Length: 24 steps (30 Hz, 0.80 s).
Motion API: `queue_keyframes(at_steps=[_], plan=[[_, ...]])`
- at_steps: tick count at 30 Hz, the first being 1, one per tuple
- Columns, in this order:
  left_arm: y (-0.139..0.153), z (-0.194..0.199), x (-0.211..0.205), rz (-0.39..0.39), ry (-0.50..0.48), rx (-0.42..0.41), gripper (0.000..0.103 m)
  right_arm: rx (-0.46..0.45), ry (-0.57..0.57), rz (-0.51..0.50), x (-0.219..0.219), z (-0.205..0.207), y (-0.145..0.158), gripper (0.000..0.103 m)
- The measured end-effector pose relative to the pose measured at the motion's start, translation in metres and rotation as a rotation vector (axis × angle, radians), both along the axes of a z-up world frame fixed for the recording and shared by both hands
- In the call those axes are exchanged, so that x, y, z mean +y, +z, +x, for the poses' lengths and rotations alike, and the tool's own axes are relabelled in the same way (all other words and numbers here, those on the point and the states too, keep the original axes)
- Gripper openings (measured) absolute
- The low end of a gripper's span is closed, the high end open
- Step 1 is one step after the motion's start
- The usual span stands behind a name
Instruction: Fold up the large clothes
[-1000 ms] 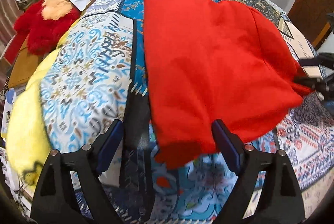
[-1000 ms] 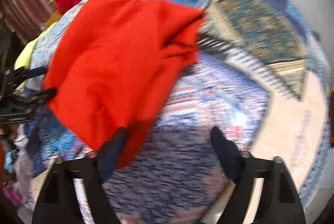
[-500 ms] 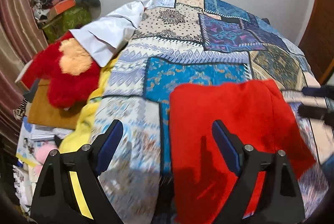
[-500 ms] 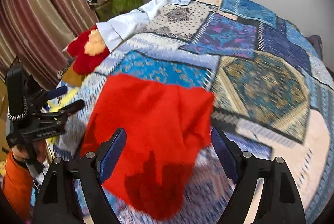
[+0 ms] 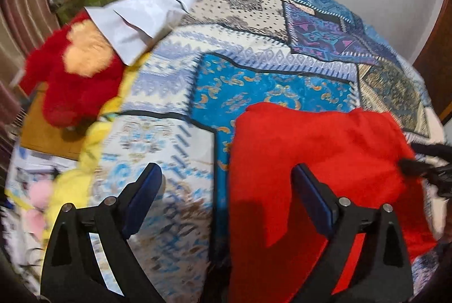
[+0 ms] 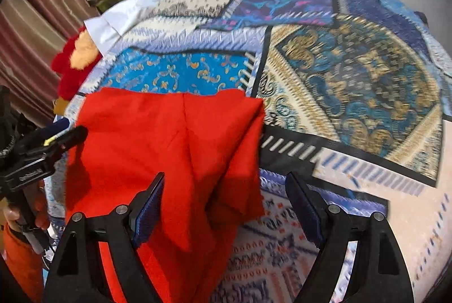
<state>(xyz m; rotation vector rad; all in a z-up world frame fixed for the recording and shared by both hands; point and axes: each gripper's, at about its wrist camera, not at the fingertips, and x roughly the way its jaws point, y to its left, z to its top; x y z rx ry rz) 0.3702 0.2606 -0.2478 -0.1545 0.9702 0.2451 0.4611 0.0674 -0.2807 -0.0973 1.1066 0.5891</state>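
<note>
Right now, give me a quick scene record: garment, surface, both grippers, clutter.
garment: red cloth, lying on the bed, partly folded, creased at its right corner
surface: patchwork bedspread
left gripper: jaws opening, nothing between them, the cloth lies under its right finger
right gripper: open, over the cloth's near right corner, not gripping
clutter: red plush toy and white cloth at the bed's far left edge
</note>
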Motion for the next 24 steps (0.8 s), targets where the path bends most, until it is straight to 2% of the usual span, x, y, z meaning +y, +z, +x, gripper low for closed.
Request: queue_keyframes(at_steps=[3, 8, 14, 19, 24], plan=[[0.016, -0.015, -0.007, 0.09, -0.003, 0.001, 0.091, -0.071, -0.005, 0.004, -0.01, -0.023, 0.03, 0.082], [0.061, -0.054, -0.022, 0.127, -0.025, -0.079, 0.091, -0.195, 0.004, 0.039, -0.025, -0.066, 0.089, 0.082], [0.132, -0.108, -0.046, 0.108, -0.048, -0.25, 0.091, -0.37, -0.001, 0.141, -0.043, -0.13, 0.167, 0.082], [0.193, -0.16, -0.074, 0.117, -0.083, -0.424, 0.091, -0.499, -0.019, 0.236, -0.056, -0.182, 0.218, 0.082], [0.236, -0.214, -0.102, 0.14, -0.106, -0.576, 0.091, -0.659, -0.029, 0.317, -0.075, -0.248, 0.262, 0.082]])
